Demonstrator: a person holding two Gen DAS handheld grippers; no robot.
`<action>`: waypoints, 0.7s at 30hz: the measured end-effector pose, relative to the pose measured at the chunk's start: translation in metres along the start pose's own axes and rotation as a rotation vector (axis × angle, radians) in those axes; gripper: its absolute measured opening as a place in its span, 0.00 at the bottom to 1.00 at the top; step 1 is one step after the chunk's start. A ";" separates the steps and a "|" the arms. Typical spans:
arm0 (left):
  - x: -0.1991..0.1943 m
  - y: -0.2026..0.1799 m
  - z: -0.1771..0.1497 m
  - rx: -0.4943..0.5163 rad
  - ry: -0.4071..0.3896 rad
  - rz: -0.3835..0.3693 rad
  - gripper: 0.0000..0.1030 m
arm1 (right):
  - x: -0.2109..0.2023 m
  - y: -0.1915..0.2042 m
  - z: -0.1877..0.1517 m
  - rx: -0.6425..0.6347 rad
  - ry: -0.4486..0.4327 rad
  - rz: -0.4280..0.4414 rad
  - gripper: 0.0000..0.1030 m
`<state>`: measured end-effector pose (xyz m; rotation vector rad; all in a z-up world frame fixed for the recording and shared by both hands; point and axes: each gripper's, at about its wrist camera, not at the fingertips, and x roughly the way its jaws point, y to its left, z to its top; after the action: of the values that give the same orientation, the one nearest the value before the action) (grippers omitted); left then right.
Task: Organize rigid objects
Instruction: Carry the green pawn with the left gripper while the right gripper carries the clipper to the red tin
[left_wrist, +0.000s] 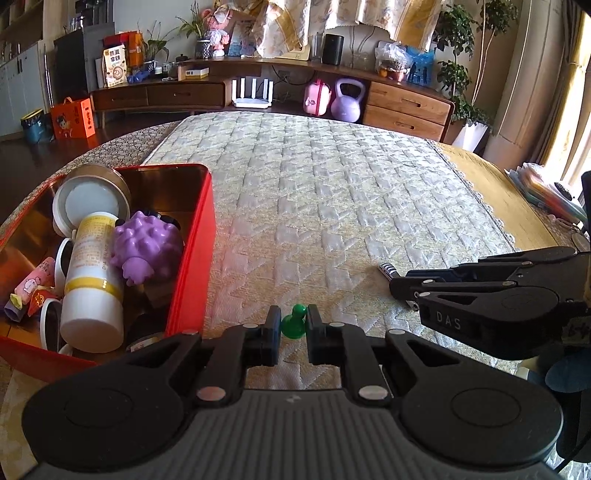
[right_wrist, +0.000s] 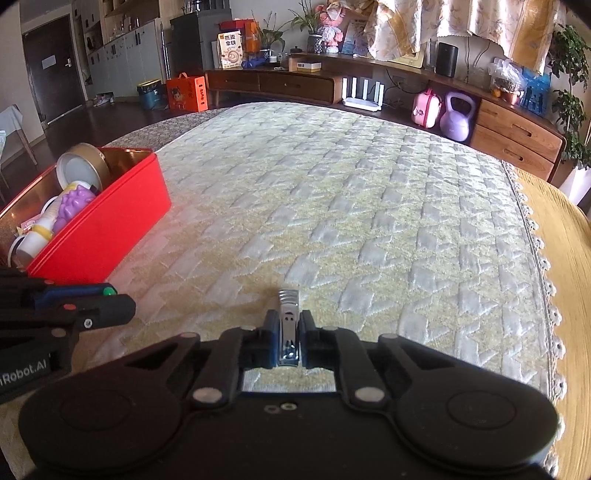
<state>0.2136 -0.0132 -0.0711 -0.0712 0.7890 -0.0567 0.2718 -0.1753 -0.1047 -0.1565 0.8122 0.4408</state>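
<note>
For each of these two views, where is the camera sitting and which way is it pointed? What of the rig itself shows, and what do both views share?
Left wrist: sits on the left tongs, looking forward and down over the quilted mat; its fingers clamp a green pawn; the right tongs show at right.
Right wrist: sits on the right tongs, facing the same way; its fingers clamp a nail clipper; the left tongs show at left.
Shared: the red tin, the mat, the sideboard.

Both wrist cameras look steeply down along their tongs, close above the quilted mat (left_wrist: 332, 192), sharing the red tin (right_wrist: 96, 229).
</note>
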 end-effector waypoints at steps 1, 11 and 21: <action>-0.002 -0.001 0.000 0.002 -0.001 0.001 0.13 | -0.003 0.000 -0.002 0.003 -0.004 0.006 0.10; -0.026 0.001 0.004 0.009 -0.020 0.012 0.13 | -0.053 0.008 -0.008 0.012 -0.071 0.056 0.10; -0.058 0.016 0.011 0.011 -0.050 0.035 0.13 | -0.091 0.037 0.004 -0.033 -0.119 0.111 0.10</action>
<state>0.1810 0.0076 -0.0240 -0.0478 0.7399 -0.0263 0.2030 -0.1701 -0.0344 -0.1149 0.6992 0.5632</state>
